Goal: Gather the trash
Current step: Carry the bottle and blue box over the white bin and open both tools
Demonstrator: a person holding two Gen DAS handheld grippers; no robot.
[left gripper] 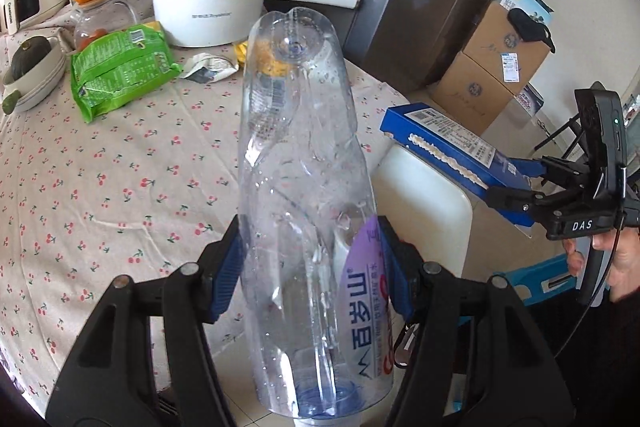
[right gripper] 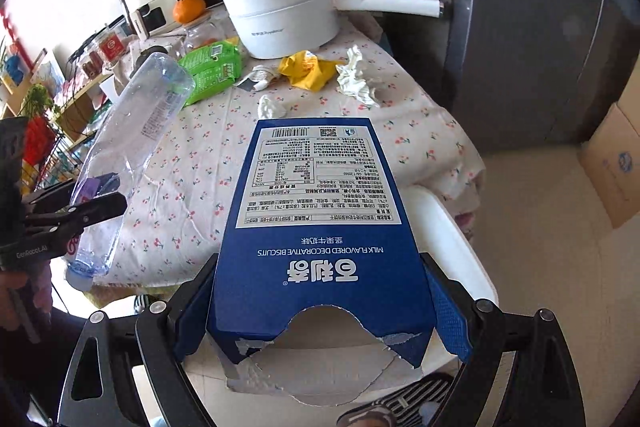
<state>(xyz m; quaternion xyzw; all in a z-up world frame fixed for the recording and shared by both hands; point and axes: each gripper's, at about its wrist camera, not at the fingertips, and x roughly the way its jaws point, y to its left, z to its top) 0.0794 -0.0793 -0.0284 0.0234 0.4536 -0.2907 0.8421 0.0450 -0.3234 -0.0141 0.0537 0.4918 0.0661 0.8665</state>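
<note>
The left gripper (left gripper: 312, 267) is clamped on a crushed clear bottle (left gripper: 304, 187), cap end nearest, base pointing away over the counter (left gripper: 100, 187). The right gripper (right gripper: 320, 311) pinches a blue biscuit box (right gripper: 320, 227), torn end nearest, lengthwise outward. Beyond, a green packet (right gripper: 212, 67), crumpled wrappers (right gripper: 308, 69) and a lidded white pot (right gripper: 280, 11).

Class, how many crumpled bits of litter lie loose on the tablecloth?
4: yellow wrapper, white tissue right of it, small white wad nearer, printed scrap beside the green packet. Others may be hidden.
</note>
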